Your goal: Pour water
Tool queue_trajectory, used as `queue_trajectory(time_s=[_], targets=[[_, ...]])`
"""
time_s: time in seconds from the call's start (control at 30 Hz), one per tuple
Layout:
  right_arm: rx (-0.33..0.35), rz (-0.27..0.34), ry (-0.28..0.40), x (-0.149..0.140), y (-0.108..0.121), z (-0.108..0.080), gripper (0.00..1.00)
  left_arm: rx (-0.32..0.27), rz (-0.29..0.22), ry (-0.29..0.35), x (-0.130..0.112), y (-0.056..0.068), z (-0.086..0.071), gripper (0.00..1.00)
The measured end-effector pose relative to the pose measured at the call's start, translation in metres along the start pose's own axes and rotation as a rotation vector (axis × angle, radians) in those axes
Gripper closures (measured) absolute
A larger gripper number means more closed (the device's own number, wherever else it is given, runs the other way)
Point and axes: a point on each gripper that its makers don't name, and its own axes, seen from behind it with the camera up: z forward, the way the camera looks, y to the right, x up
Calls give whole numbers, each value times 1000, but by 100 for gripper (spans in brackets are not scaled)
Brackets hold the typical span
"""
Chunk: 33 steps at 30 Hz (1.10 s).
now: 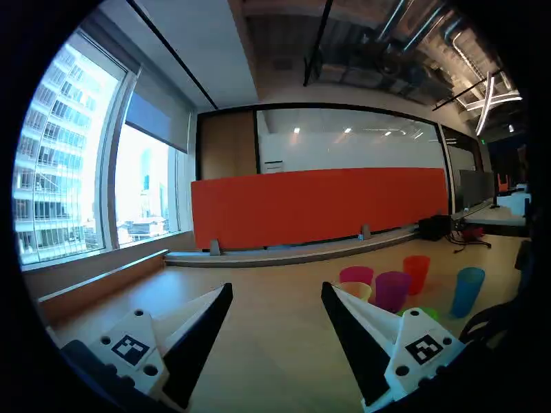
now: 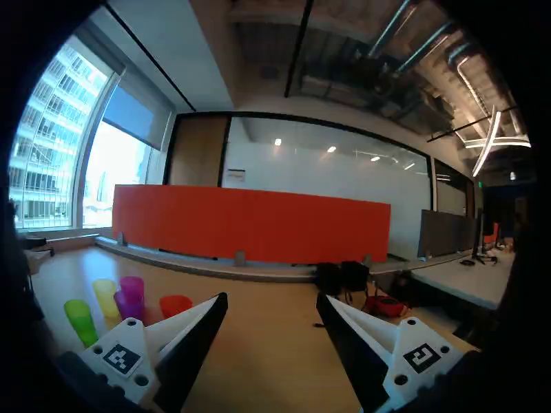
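Cups: a cluster stands on the desk in front of the orange partition (image 1: 317, 206). In the left gripper view it sits before the partition's right end: pink cup (image 1: 356, 274), purple cup (image 1: 392, 289), orange cup (image 1: 416, 273), and blue cup (image 1: 468, 290) a little apart on the right.
Cups, right gripper view: low and before the partition's left end. Green cup (image 2: 80, 320) is nearest me, yellow cup (image 2: 105, 296) just behind it, the purple and orange ones beside them.
Water: cannot tell whether any cup holds some.
Left tongs: my left gripper (image 1: 276, 286) has its jaws spread wide, with nothing between them but bare desk. The cups lie off past its right finger.
Right tongs: my right gripper (image 2: 271, 297) is likewise spread and holds nothing. The cups lie off past its left finger.
Surface: pale wood-look desk (image 1: 275, 358), running up to the foot of the partition.
Room: a glass wall (image 1: 344, 144) behind the partition and tall windows (image 1: 62, 158) to its left with tower blocks outside. Exposed pipes (image 1: 413, 41) and a strip light (image 1: 487, 103) overhead.
Clutter: black bags (image 2: 342, 277) on the desk by the partition's right end. Beyond them, a grey screen (image 2: 444, 251) and a white desk (image 2: 461, 279).
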Motion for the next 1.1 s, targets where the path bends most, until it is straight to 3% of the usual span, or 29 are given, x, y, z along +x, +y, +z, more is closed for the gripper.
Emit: queue_trajectory(time_s=[0.2,0.7,1.1], targets=[[6,1,-5,3,-5,-1,0,19,3,10,-4,-4,3,4],[1,3,-5,11,-6,-5,0,21,-43,1,-17,-15,8,4],[3,-3,-9,11,-8,-3,0,18,-73,-35,-28,-21,10,4]])
